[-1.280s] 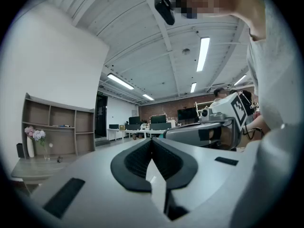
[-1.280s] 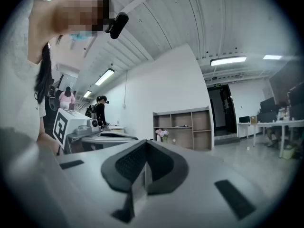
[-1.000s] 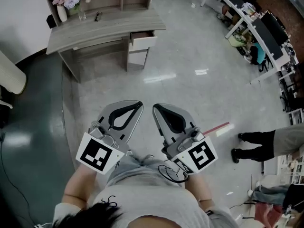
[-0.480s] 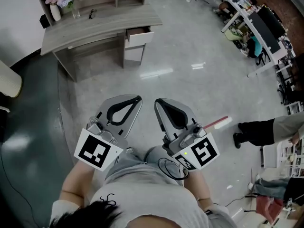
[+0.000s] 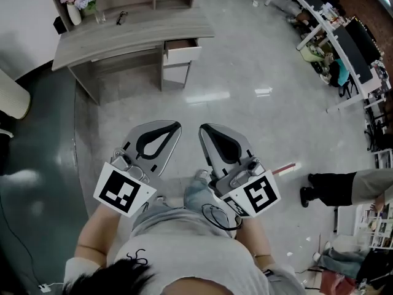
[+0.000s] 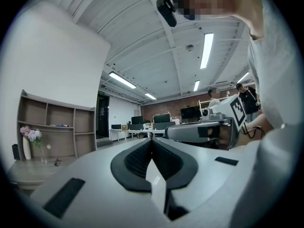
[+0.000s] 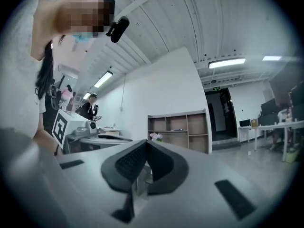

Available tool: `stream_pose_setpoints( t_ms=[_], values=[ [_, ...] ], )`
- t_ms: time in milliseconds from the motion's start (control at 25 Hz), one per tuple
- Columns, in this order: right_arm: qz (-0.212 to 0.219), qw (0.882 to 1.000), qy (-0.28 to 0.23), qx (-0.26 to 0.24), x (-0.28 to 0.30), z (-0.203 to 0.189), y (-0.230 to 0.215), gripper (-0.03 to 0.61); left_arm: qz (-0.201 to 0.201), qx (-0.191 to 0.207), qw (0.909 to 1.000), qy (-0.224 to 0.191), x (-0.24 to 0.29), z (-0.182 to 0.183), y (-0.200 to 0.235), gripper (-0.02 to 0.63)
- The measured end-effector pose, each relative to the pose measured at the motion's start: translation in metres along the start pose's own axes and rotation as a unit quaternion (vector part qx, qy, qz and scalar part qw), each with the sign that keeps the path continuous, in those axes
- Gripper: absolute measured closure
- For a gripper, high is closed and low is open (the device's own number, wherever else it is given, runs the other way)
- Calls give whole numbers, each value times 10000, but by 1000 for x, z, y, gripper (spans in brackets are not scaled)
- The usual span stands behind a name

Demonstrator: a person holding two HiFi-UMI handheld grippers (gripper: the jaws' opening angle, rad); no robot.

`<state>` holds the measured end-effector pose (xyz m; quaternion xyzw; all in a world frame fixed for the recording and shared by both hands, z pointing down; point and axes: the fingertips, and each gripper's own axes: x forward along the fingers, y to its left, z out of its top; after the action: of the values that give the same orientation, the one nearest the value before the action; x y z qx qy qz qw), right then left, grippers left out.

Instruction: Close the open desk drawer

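The grey desk stands far off at the top of the head view. Its white drawer is pulled out at the desk's right end. My left gripper and right gripper are held side by side close to the body, well short of the desk, and point toward it. Both are shut with nothing between the jaws. The left gripper shows its dark pads pressed together in its own view, and so does the right gripper.
A vase of flowers and a pair of glasses sit on the desk, with a shelf unit behind. Office tables line the right side. A person's legs stand at right, near a red floor strip.
The grippers stay shut and side by side. A jeans leg and shoe have come forward between them, and the view has shifted slightly toward the desk.
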<state>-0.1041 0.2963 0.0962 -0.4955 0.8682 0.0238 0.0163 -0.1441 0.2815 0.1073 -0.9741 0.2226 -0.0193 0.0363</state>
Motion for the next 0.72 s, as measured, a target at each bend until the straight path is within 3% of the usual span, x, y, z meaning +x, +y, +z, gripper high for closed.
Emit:
stream_pose_setpoints(
  t_ms=[240, 720],
  values=[
    [626, 9980, 61, -23, 4, 4, -67, 571, 430, -115, 9990, 7, 72, 3, 7, 603],
    [1297, 9915, 15, 92, -20, -10, -200, 571, 1130, -28, 9936, 54, 204, 6, -8, 603]
  ],
)
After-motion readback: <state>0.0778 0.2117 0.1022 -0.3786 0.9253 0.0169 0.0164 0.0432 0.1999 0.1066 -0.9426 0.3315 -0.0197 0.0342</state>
